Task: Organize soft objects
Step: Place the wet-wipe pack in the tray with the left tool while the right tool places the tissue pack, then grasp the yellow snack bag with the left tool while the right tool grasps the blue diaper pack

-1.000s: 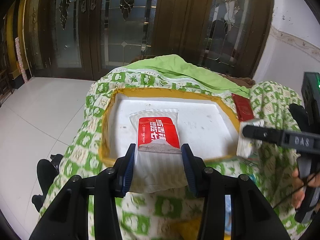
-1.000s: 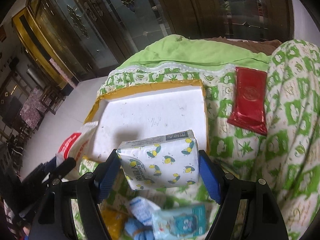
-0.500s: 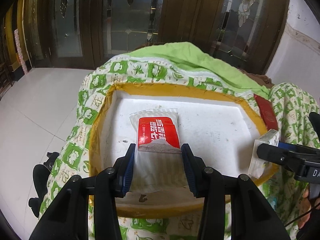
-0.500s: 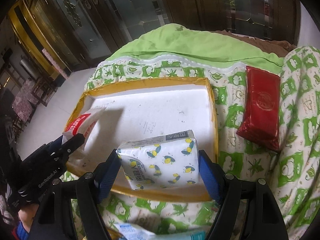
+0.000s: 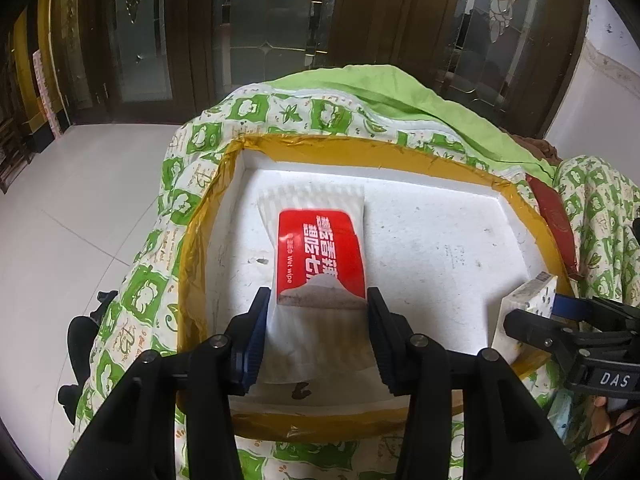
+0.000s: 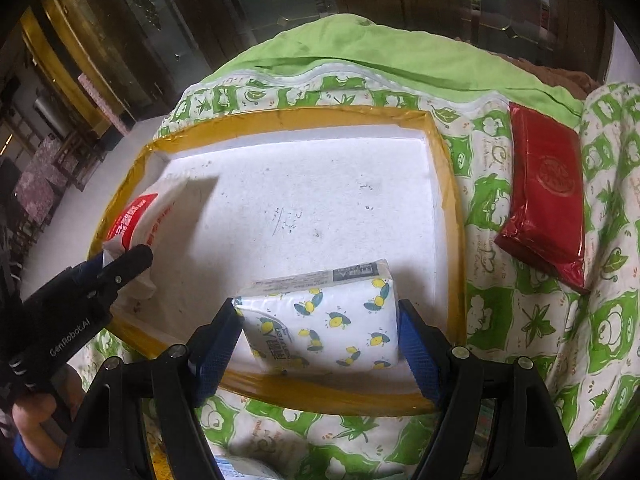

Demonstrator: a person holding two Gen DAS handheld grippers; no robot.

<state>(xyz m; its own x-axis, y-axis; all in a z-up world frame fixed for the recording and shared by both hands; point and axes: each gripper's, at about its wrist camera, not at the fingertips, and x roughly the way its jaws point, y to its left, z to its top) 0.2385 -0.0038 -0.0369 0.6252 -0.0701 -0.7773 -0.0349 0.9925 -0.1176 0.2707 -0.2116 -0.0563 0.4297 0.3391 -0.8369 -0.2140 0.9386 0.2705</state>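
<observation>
Nearest, left claw clenched on a wipes pack, blue pads pressed against its white lower end; red label facing up, pack angled down over the left half of the tray. Seen from the right camera, same pack poking out past the left claw, low over the tray floor near the left wall; contact with the floor impossible to tell. Right claw grasping a tissue pack, white with lemon print, pads tight on both short sides, held over the tray's near right corner. Same tissue pack showing at the right edge of the left view, end-on in the right claw. Around the tray, white foam inside with yellow tape on the rim, a green-and-white quilt. Further right on the quilt, well apart from the tray, a red packet lying flat. Beyond, a plain green blanket, then dark glazed doors.
</observation>
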